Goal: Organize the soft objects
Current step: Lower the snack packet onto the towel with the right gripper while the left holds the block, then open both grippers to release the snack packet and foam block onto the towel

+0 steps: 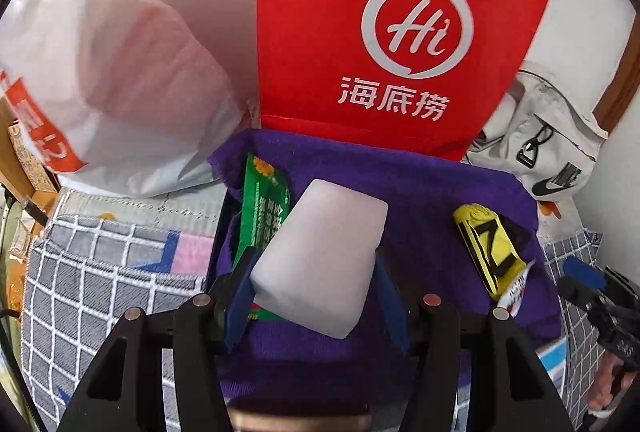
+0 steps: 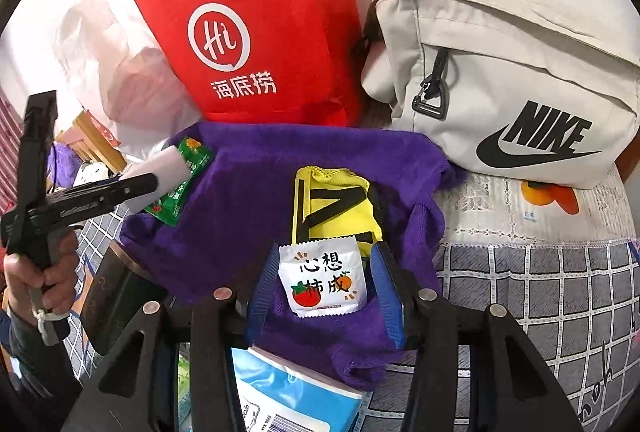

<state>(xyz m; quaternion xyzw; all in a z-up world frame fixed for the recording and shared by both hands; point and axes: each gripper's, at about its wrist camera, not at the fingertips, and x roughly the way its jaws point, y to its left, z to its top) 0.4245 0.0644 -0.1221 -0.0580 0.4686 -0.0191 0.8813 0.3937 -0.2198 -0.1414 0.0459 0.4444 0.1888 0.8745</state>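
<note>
White sponge block (image 1: 320,256) sits clamped in left claw (image 1: 314,296) above purple towel (image 1: 432,192); right claw (image 2: 324,292) gapes around tissue packet (image 2: 324,280); lower gently, avoid squashing.

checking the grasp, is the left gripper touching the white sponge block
Touching: the left wrist view shows the left gripper with both blue fingers pressed against the white sponge block.

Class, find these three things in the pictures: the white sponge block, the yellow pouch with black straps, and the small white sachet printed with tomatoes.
white sponge block (image 1: 320,256): left wrist view, middle of its top face.
yellow pouch (image 2: 334,208): right wrist view, yellow panel between the straps.
white sachet (image 2: 322,280): right wrist view, centre of its printed front.
</note>
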